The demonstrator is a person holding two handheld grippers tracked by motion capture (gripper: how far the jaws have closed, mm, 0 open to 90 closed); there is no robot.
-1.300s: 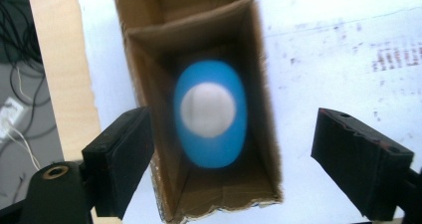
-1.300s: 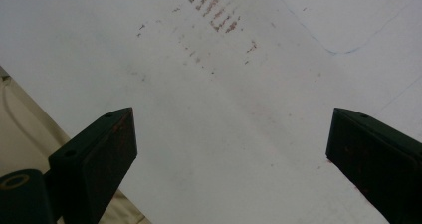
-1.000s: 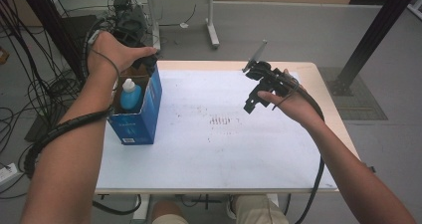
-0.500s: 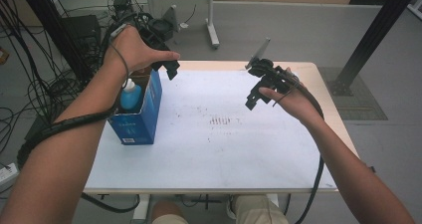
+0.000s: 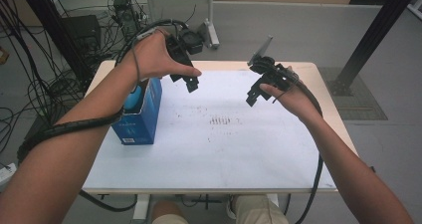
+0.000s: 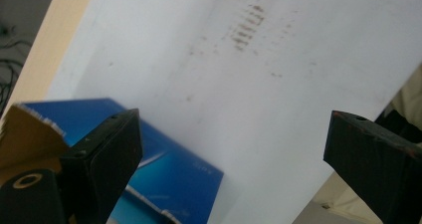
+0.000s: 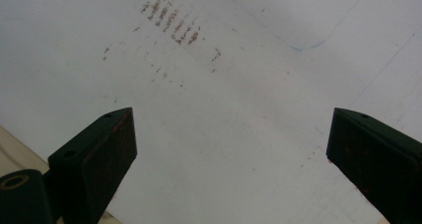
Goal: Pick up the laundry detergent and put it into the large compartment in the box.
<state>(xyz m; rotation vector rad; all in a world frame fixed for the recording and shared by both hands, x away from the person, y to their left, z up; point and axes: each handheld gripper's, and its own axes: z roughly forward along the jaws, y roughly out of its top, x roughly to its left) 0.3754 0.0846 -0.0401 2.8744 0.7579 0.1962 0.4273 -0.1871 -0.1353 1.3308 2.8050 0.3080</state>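
Currently both empty: left hand-held gripper and right hand-held gripper spread wide above the surface. Blue box stands at left edge, bottle inside; likely light, crushable cardboard, grab its side walls.

A blue box stands up tall near the left edge of the white table. Its top is open. A light blue bottle sticks up inside it.
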